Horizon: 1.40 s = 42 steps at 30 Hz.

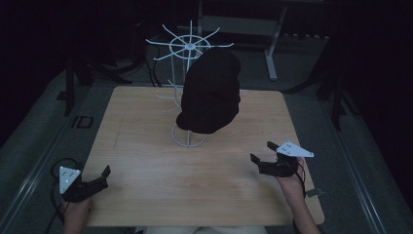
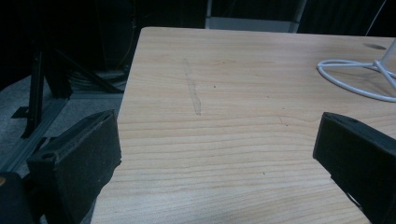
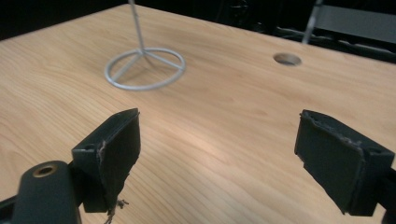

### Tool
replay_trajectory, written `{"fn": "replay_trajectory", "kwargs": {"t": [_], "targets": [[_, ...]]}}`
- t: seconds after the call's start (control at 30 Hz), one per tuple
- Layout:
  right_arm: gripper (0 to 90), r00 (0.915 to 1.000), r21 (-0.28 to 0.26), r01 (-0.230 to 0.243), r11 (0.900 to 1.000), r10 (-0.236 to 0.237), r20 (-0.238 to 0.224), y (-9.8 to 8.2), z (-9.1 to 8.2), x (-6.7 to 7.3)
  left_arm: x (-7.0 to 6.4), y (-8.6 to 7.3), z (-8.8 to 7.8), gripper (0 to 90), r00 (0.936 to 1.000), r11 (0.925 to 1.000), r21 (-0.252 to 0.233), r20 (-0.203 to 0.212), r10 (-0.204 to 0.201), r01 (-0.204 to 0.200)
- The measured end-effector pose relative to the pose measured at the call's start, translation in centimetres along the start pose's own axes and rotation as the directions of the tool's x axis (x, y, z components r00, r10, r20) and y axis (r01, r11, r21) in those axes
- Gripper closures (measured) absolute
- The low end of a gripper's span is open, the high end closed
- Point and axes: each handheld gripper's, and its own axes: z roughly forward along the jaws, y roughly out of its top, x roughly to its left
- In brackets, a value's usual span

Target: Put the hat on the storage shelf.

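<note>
I am looking at a black cap (image 1: 210, 92) hanging on a white wire rack (image 1: 187, 48), which is standing on its ring base (image 1: 189, 137) near the middle of the wooden desk (image 1: 146, 146), toward the far edge. The cap is covering most of the rack's stem, with the spoked top wheel showing above it and the brim pointing down to the left, just over the base.

My left gripper (image 1: 100, 179) is sitting at the near left corner of the desk, jaws spread wide with nothing between them; in the left gripper view (image 2: 217, 154) I am seeing bare wood between the 2 jaws and part of the ring base off to the right. My right gripper (image 1: 263, 155) is hovering at the near right side, well apart from the rack, jaws also wide and empty. In the right gripper view (image 3: 217, 149) the ring base and thin stem are lying ahead to the left, and a round hole (image 3: 287, 59) in the desk is showing farther back.
</note>
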Motion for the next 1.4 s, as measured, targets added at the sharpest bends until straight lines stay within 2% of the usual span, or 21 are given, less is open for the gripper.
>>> {"fn": "replay_trajectory", "kwargs": {"t": [0.03, 0.07, 0.17, 0.4, 0.5, 0.73, 0.77, 0.8, 0.83, 0.9, 0.97, 1.0, 1.03, 1.07, 1.1, 1.17, 1.2, 1.23, 1.3, 1.4], "targets": [[14.2, 0.9997, 0.021, -0.001, 1.0, 0.0, 0.023, -0.9, 0.1, -0.5, 0.0, 0.0, 0.0, 1.4, 1.0, 1.0, 0.0, 0.0, -0.001, 0.001], [14.2, 0.9997, 0.021, -0.001, 1.0, 0.0, 0.023, -0.9, 0.1, -0.5, 0.0, 0.0, 0.0, 1.4, 1.0, 1.0, -0.001, 0.0, -0.001, 0.001], [14.2, 0.9982, 0.034, -0.019, 0.999, 0.017, 0.057, -2.6, -0.2, -1.5, 0.0, 0.0, 0.0, 1.4, 1.0, 1.0, -0.001, 0.0, -0.001, 0.001], [14.2, 0.9926, 0.061, -0.054, 0.997, 0.047, 0.112, -4.5, -1.2, -2.9, 0.0, 0.0, 0.0, 1.5, 1.0, 1.0, -0.001, 0.0, -0.001, 0.001], [14.2, 0.9878, 0.071, -0.072, 0.995, 0.061, 0.143, -5.2, -2.0, -3.5, 0.0, 0.0, 0.0, 1.4, 1.0, 1.0, -0.001, 0.0, -0.001, 0.001], [13.9, 0.9658, 0.084, -0.1, 0.991, 0.077, 0.248, -6.5, -3.6, -4.6, 0.0, 0.0, 0.0, 1.4, 1.0, 1.0, 0.001, -0.001, -0.002, 0.002], [13.9, 0.9554, 0.083, -0.11, 0.991, 0.082, 0.284, -6.8, -4.0, -4.9, 0.0, 0.0, 0.0, 1.5, 1.0, 1.0, 0.0, -0.001, -0.002, 0.002], [13.9, 0.9554, 0.083, -0.11, 0.991, 0.082, 0.284, -6.8, -4.0, -4.9, 0.0, 0.0, 0.0, 1.5, 1.0, 1.0, 0.0, -0.001, -0.001, 0.001], [13.5, 0.9516, 0.086, -0.116, 0.99, 0.086, 0.295, -7.0, -4.2, -5.1, 0.0, 0.0, 0.0, 1.5, 1.0, 1.0, 0.0, -0.001, 0.0, 0.0], [12.6, 0.9367, 0.083, -0.127, 0.988, 0.092, 0.338, -7.4, -4.6, -5.3, 0.0, 0.0, 0.0, 1.4, 1.0, 1.0, 0.0, -0.001, 0.0, 0.0], [11.8, 0.9261, 0.087, -0.142, 0.986, 0.101, 0.364, -7.7, -4.9, -5.6, 0.0, 0.0, 0.0, 1.5, 1.0, 1.0, 0.0, -0.001, 0.0, 0.0], [11.8, 0.9181, 0.087, -0.149, 0.985, 0.105, 0.382, -7.8, -5.1, -5.7, 0.0, 0.0, 0.0, 1.4, 1.0, 1.0, 0.001, -0.001, 0.0, 0.0], [11.7, 0.9045, 0.088, -0.169, 0.982, 0.119, 0.409, -8.1, -5.4, -6.0, 0.0, 0.0, 0.0, 1.5, 1.0, 1.0, 0.001, -0.001, 0.0, 0.0], [11.7, 0.9045, 0.088, -0.169, 0.982, 0.119, 0.409, -8.1, -5.4, -6.0, 0.0, 0.0, 0.0, 1.5, 1.0, 1.0, 0.001, -0.002, -0.001, 0.001], [11.7, 0.8964, 0.084, -0.172, 0.982, 0.12, 0.427, -8.3, -5.5, -6.1, 0.0, 0.0, 0.0, 1.5, 1.0, 1.0, 0.001, -0.002, -0.001, 0.001], [10.3, 0.8732, 0.084, -0.171, 0.982, 0.111, 0.475, -8.4, -5.8, -6.4, 0.0, 0.0, 0.0, 1.4, 1.0, 1.0, 0.001, -0.001, -0.002, 0.002], [10.3, 0.8732, 0.084, -0.171, 0.982, 0.111, 0.475, -8.4, -5.8, -6.4, 0.0, 0.0, 0.0, 1.5, 1.0, 1.0, 0.001, -0.001, -0.002, 0.002], [10.3, 0.8386, 0.063, -0.17, 0.983, 0.11, 0.533, -8.5, -6.1, -6.6, 0.0, 0.0, 0.0, 1.5, 1.0, 1.0, 0.001, 0.0, -0.002, 0.002], [10.3, 0.8199, 0.055, -0.169, 0.984, 0.109, 0.562, -8.6, -6.2, -6.8, 0.0, 0.0, 0.0, 1.4, 1.0, 1.0, 0.001, 0.0, -0.001, 0.001], [10.3, 0.8054, 0.054, -0.162, 0.985, 0.1, 0.584, -8.8, -6.2, -6.9, 0.0, 0.0, 0.0, 1.4, 1.0, 1.0, 0.001, 0.0, -0.001, 0.001]]}}
